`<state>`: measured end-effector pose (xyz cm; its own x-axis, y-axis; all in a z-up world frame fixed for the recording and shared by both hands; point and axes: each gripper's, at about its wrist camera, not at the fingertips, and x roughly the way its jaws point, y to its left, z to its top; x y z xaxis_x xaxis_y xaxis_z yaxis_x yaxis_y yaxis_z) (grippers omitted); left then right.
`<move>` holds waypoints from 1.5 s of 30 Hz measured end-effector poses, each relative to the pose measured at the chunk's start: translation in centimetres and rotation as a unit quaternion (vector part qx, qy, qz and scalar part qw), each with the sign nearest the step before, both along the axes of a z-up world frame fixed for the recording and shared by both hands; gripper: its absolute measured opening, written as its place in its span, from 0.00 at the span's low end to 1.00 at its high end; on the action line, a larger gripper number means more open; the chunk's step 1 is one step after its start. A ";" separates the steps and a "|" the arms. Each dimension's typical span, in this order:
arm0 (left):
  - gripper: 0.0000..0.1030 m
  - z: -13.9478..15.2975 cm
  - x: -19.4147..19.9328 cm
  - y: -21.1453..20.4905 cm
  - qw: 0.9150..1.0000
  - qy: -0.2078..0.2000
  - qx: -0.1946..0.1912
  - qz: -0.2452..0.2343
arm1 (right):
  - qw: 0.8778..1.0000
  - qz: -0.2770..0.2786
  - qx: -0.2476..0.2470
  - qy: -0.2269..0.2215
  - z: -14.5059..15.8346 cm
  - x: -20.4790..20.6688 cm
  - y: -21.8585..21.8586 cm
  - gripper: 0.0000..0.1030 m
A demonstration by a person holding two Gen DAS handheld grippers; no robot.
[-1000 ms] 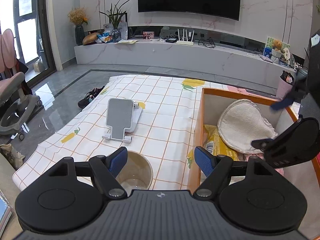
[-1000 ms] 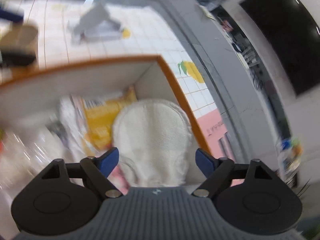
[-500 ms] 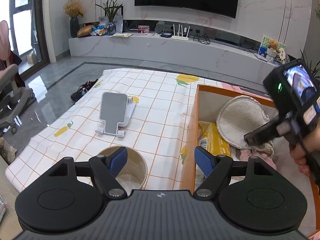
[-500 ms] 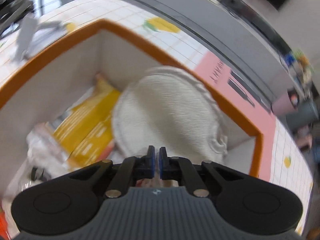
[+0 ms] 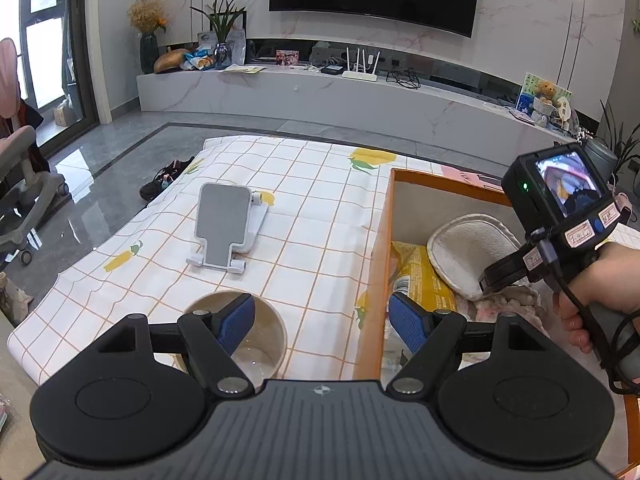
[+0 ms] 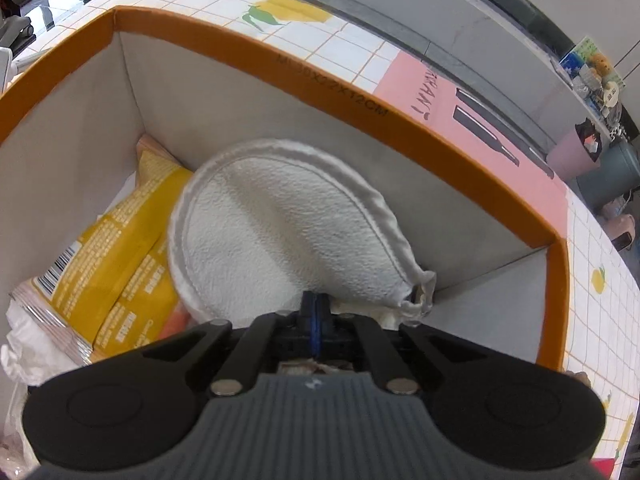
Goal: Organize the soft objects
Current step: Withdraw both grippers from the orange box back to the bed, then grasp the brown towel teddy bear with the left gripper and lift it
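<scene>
In the orange box (image 6: 460, 148) filling frame centre, right gripper (image 6: 315, 312) is clamped tight on the near hem of the white pad (image 6: 280, 236), which fans up-frame away from it, while left gripper (image 5: 322, 322) idles wide open, empty, farther off.

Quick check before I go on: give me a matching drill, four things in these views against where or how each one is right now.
Things:
1. white pad
2. yellow packet
3. bowl
4. phone stand

States:
A. on the tablecloth, in front of the open left claw
B. flat in the orange box, left of the pad
C. pinched at its edge by the right claw
D. on the tablecloth beyond the bowl

Pairs: 1-C, 2-B, 3-A, 4-D
</scene>
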<state>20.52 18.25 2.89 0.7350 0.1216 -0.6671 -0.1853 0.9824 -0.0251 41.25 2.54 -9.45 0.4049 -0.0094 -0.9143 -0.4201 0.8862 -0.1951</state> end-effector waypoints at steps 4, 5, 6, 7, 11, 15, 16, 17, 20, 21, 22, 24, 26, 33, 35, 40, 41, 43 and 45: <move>0.87 0.3 -0.1 -0.9 1.000 0.004 0.013 -0.006 | 0.999 -0.001 0.031 -0.043 1.6 -0.5 -0.6 0.04; 0.87 0.4 -0.2 -1.0 1.000 0.000 0.017 -0.006 | 0.997 -0.001 0.044 -0.056 2.3 -1.0 -0.9 0.06; 0.87 0.6 -0.4 -1.2 1.000 -0.006 0.020 -0.006 | 0.996 0.001 0.053 -0.067 3.1 -1.6 -1.1 0.06; 0.87 0.9 -0.6 -1.4 1.000 -0.010 0.026 -0.006 | 0.995 0.003 0.061 -0.081 3.9 -2.2 -1.2 0.06; 0.87 2.1 -1.3 -2.5 0.999 -0.024 0.045 -0.009 | 0.988 0.002 0.106 -0.116 7.6 -4.4 -2.1 0.13; 0.87 3.1 -2.8 -3.9 0.998 -0.040 0.047 -0.023 | 0.978 0.014 0.142 -0.150 12.1 -7.6 -5.1 0.32; 0.87 3.3 -3.2 -4.3 0.998 -0.043 0.047 -0.028 | 0.976 0.019 0.146 -0.161 13.4 -8.6 -6.0 0.32; 0.87 3.4 -3.6 -4.9 0.997 -0.044 0.047 -0.030 | 0.974 0.024 0.148 -0.170 14.5 -9.4 -7.1 0.33; 0.87 3.8 -4.9 -7.2 0.996 -0.050 0.056 -0.051 | 0.969 0.021 0.148 -0.195 17.1 -12.0 -11.4 0.42; 0.87 4.0 -5.3 -8.1 0.995 -0.054 0.056 -0.058 | 0.968 0.017 0.150 -0.200 17.5 -12.7 -13.2 0.44; 0.87 4.1 -5.7 -8.9 0.995 -0.059 0.052 -0.063 | 0.967 0.009 0.151 -0.205 17.8 -13.5 -15.0 0.44; 0.87 4.3 -6.7 -10.6 0.995 -0.061 0.032 -0.069 | 0.966 -0.012 0.146 -0.211 17.5 -15.5 -18.7 0.44; 0.87 4.2 -7.7 -12.3 0.994 -0.063 0.005 -0.092 | 0.968 -0.039 0.129 -0.210 16.3 -17.1 -22.2 0.44; 0.87 1.3 -8.9 -20.8 0.978 -0.043 0.006 -0.206 | 0.979 -0.116 0.101 -0.132 7.8 -19.1 -32.6 0.44; 0.87 0.3 -8.8 -23.1 0.972 -0.046 0.024 -0.228 | 0.979 -0.133 0.091 -0.122 5.8 -19.1 -34.5 0.44; 0.87 -1.4 -6.9 -29.2 0.959 -0.050 0.072 -0.271 | 0.980 -0.154 0.090 -0.085 1.3 -18.1 -37.3 0.44; 0.87 -1.7 -6.2 -30.4 0.958 -0.046 0.080 -0.272 | 0.980 -0.156 0.092 -0.077 0.4 -18.0 -38.0 0.44; 0.87 -2.2 -4.9 -32.5 0.959 -0.038 0.077 -0.269 | 0.977 -0.167 0.113 -0.065 -0.7 -17.2 -39.0 0.46; 0.87 -2.6 -3.2 -34.1 0.959 -0.027 0.071 -0.271 | 0.972 -0.182 0.136 -0.063 -0.9 -16.5 -40.1 0.49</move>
